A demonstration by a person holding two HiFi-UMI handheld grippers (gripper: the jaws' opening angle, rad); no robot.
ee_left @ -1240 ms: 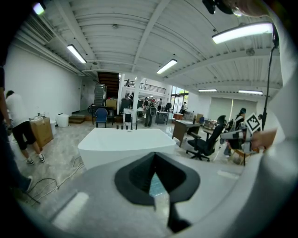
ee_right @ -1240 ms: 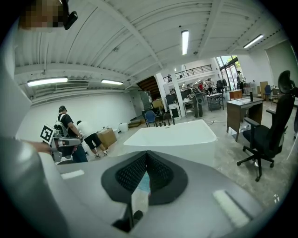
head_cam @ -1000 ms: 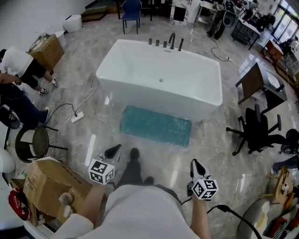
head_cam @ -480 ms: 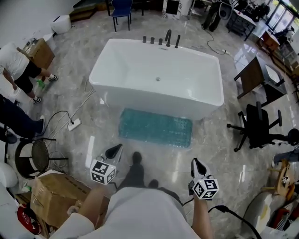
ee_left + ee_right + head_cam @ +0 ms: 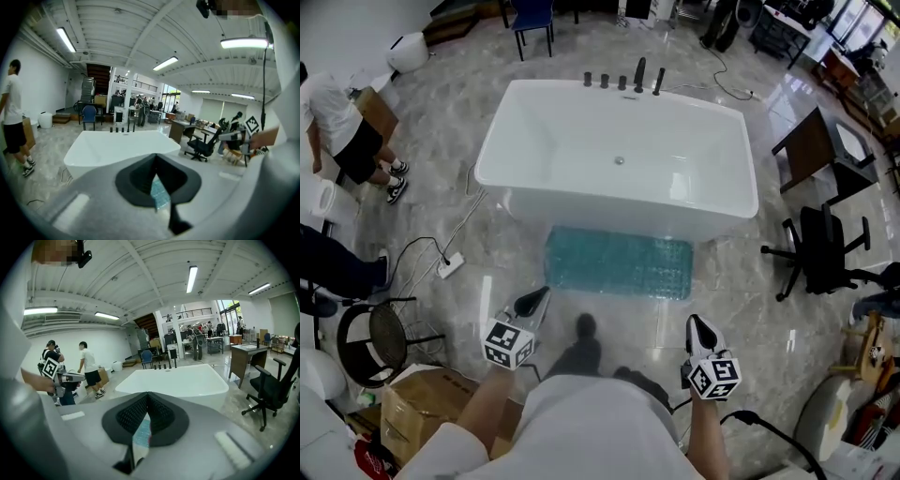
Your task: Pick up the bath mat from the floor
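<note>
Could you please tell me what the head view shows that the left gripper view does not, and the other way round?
Only the head view shows the whole bath mat on the floor, the power strip and the cardboard box. Only the left gripper view shows the ceiling lights and the staircase. Both show the white bathtub, the black office chair and the right gripper.

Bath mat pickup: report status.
Left gripper and right gripper shut, empty. Bath mat flat on floor beside bathtub, untouched. Nothing seen in the way.
</note>
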